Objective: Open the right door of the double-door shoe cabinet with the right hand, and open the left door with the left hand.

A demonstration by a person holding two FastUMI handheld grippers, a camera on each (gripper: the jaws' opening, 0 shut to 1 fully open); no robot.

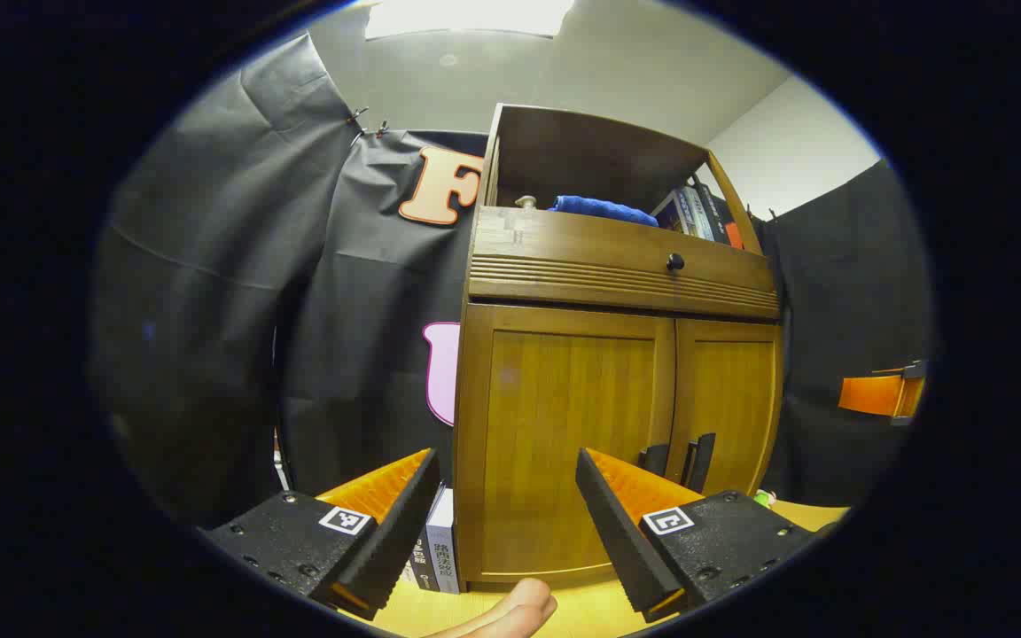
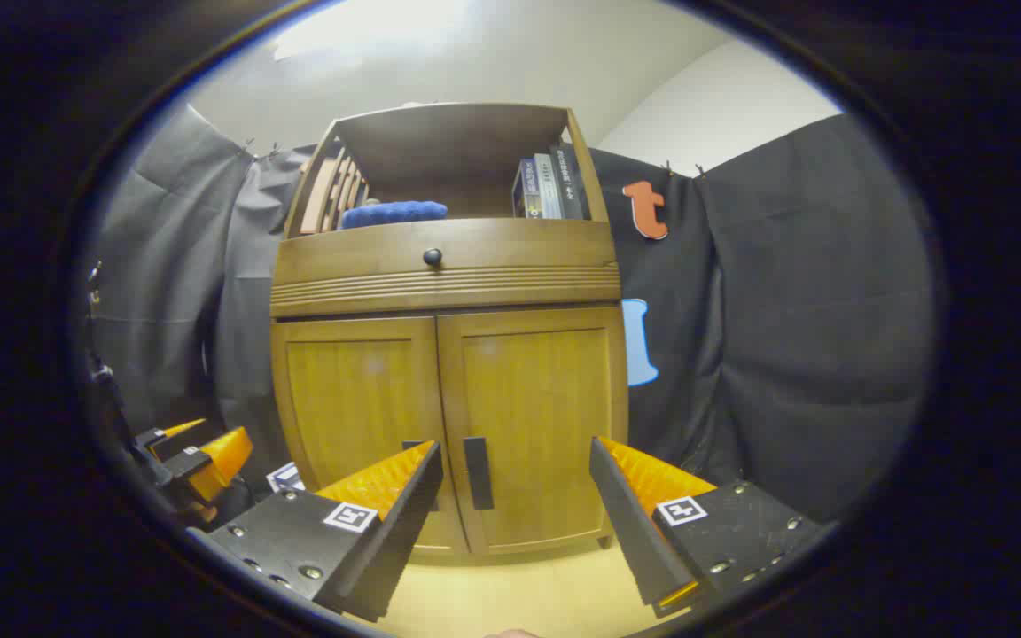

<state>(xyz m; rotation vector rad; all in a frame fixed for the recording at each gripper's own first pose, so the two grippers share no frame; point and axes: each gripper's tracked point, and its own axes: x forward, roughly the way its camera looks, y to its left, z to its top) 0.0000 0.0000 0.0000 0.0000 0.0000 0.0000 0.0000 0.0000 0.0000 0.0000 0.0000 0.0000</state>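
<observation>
Shoe cabinet [image 2: 444, 354] of warm brown wood stands on the pale desk [image 2: 510, 594] against the black cloth wall, and both of its doors are shut flush. In the right gripper view the left door [image 2: 355, 416] and right door [image 2: 533, 416] meet at a centre seam, each with a dark vertical handle low down beside that seam; the right door's handle [image 2: 478, 472] is plain to see, while the left door's handle is mostly hidden behind a finger. Above the doors runs a ribbed drawer front with a small dark knob [image 2: 432, 257], and above that an open shelf holds a folded blue cloth [image 2: 393, 213] and a row of upright books [image 2: 549, 186].

The right gripper [image 2: 515, 496] hangs in front of the cabinet with its fingers spread wide and nothing between them, short of the doors. At the lower left edge of that view the left gripper [image 2: 200, 461] shows, off to the cabinet's left side.

From the left gripper view, the left gripper [image 1: 510, 505] faces the cabinet at an angle from its left corner, fingers likewise parted and empty, not touching the wood. Some books [image 1: 440, 549] stand on the desk against the cabinet's left side. A fingertip of the person's hand [image 1: 510, 611] pokes in at the bottom. The right gripper [image 1: 883, 394] appears at the far right edge, well apart from the cabinet.
</observation>
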